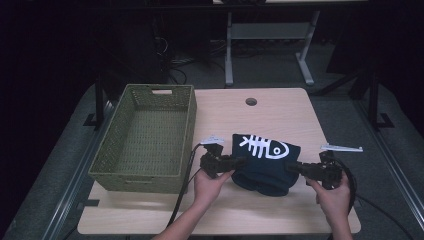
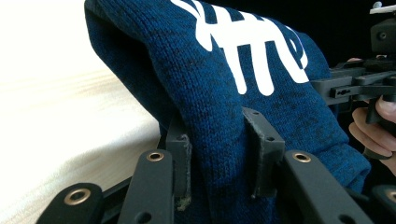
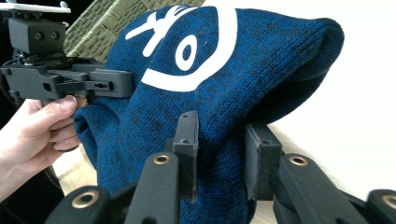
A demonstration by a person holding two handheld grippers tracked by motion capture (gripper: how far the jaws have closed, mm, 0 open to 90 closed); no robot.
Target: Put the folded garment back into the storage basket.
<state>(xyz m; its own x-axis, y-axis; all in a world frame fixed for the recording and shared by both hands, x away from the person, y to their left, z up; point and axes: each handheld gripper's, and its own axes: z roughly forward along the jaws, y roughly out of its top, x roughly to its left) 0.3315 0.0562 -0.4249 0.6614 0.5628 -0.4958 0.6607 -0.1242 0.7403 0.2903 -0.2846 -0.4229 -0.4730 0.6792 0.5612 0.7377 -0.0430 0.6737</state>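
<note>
While both jaws pinch it, the blue sweater spans left-right.

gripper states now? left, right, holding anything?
Left gripper: shut on the blue sweater, left edge.
Right gripper: shut on the same sweater, right edge.

A dim lab or office workroom is shown: a pale desk with a cable hole is set on grey carpet, another metal-legged desk and loose cables are seen behind.
</note>
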